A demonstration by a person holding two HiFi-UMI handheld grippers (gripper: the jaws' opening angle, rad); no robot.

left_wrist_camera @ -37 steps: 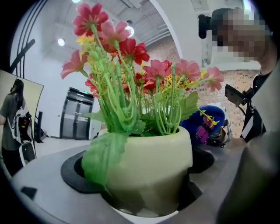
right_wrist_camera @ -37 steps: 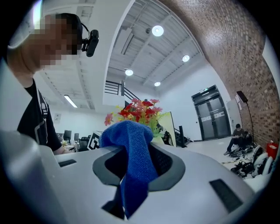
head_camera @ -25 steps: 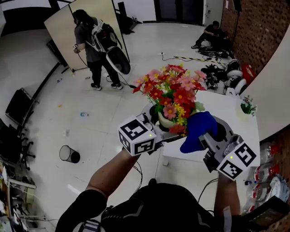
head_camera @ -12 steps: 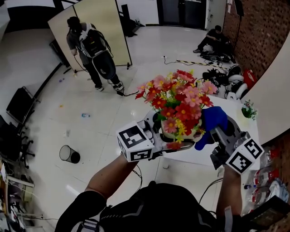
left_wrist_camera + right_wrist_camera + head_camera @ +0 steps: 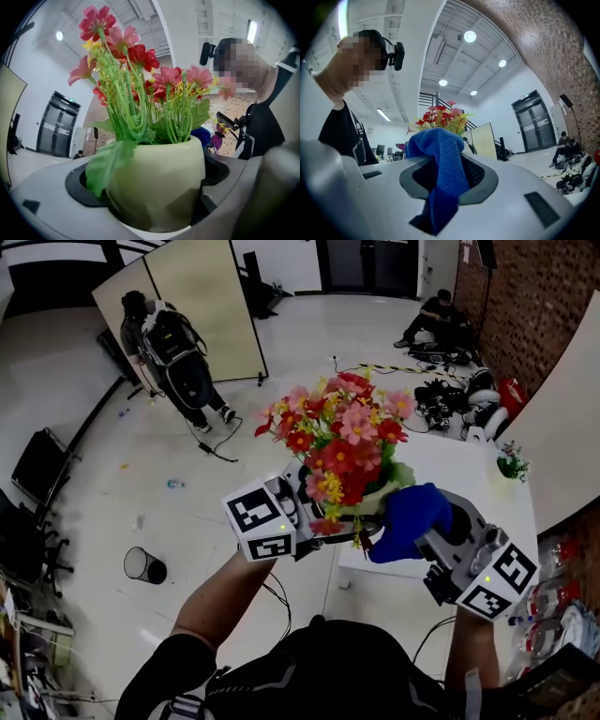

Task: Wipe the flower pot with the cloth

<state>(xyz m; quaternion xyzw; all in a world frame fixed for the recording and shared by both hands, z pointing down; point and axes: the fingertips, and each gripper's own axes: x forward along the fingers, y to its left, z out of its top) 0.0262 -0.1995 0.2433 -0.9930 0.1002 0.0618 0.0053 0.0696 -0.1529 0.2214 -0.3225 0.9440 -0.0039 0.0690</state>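
head view: the left tongs (image 5: 319, 521) and the right tongs (image 5: 433, 538) are raised side by side at the middle of the frame, over the near edge of a white desk (image 5: 469, 474). the flower pot (image 5: 373, 497) is mostly hidden under its red and pink flowers (image 5: 337, 437). the blue cloth (image 5: 408, 517) sits just beside its right side; whether they touch cannot be told. a small potted plant (image 5: 509, 463) stands at the desk's far right edge, well apart. open floor fills the left half, with a bin (image 5: 143, 564) at lower left. a person with a backpack (image 5: 173, 348) stands beside a tan panel (image 5: 202, 301) at upper left, and a seated person (image 5: 436, 313) is by the brick wall (image 5: 539, 306) at upper right.

left gripper view: the tongs are clenched on the cream pot, a jaw at each side. a green leaf (image 5: 105, 164) droops over its rim at left.

right gripper view: the tongs grasp the cloth, which bunches above the jaws and hangs down between them. the flowers show just behind it.
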